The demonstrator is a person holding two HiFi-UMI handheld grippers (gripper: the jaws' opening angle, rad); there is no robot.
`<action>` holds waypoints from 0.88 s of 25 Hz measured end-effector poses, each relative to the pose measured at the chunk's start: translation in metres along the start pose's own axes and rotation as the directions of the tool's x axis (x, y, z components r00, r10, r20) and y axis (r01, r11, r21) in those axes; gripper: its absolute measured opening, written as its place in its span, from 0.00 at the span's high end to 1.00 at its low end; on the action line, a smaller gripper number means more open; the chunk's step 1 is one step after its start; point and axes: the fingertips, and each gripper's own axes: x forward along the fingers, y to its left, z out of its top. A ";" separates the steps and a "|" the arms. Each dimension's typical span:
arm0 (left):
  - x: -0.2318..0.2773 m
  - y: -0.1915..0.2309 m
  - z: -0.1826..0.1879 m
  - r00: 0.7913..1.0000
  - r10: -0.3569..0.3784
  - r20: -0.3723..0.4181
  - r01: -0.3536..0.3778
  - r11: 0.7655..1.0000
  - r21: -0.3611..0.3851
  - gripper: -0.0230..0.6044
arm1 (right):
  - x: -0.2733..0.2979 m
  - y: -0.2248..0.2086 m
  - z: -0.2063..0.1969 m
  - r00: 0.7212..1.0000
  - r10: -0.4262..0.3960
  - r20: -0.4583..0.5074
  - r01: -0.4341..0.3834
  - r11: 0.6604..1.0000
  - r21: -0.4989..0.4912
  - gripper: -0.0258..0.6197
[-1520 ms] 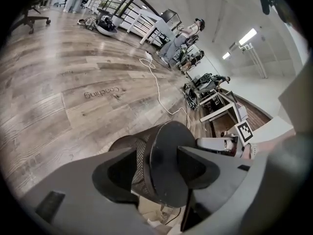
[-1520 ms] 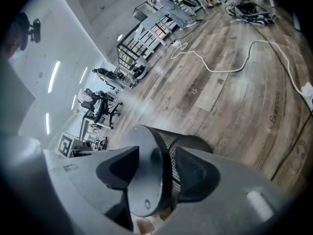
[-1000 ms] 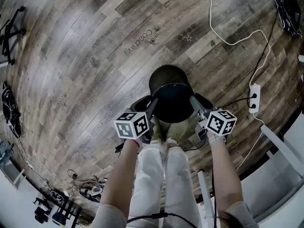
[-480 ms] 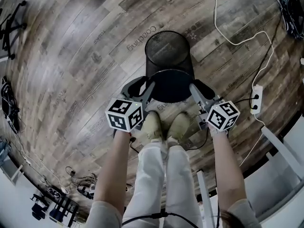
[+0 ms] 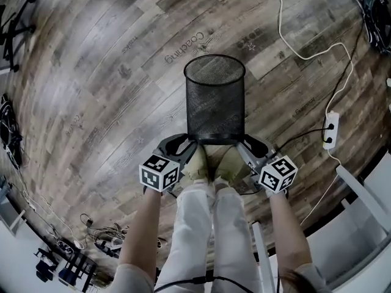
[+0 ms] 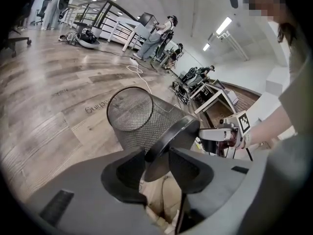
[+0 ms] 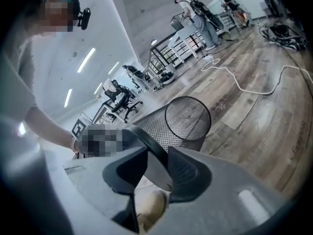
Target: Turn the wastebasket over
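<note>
- Found basket [image 5: 215,102] tipped near level at centre of head view, open mouth toward 12 o'clock, solid base toward 6 o'clock, over the shoes [image 5: 197,162]. Looks clear of the floor [image 5: 91,90], not certain.
- Read left gripper [image 6: 156,166] fingers as clamped on the base edge, at 9 o'clock of the base; moderate gap, filled by that edge.
- Read right gripper [image 7: 157,166] fingers likewise clamped, at 3 o'clock of the base.
- Judged handling: wire mesh wall, probably light, stiff but dentable, poor for pinching. Base ring solid and smooth, likely slippery under a twist.
- Judged best hold: base ring, opposite sides, as now. Keep both pinches even to pivot without swinging out.
</note>
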 end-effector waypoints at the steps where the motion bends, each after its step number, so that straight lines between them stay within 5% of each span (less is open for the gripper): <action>1: 0.001 0.002 -0.006 1.000 0.001 -0.003 -0.001 1.000 0.002 0.73 | 0.001 0.000 -0.006 1.000 0.001 -0.004 -0.001 1.000 -0.014 0.78; 12: 0.029 0.039 -0.058 0.999 0.034 -0.019 -0.033 0.999 0.040 0.73 | 0.032 -0.019 -0.064 1.000 -0.005 -0.031 0.001 0.989 -0.150 0.78; 22: 0.049 0.063 -0.106 0.993 0.059 -0.103 -0.054 0.997 0.050 0.73 | 0.052 -0.036 -0.127 0.988 -0.016 -0.154 -0.019 0.976 -0.219 0.78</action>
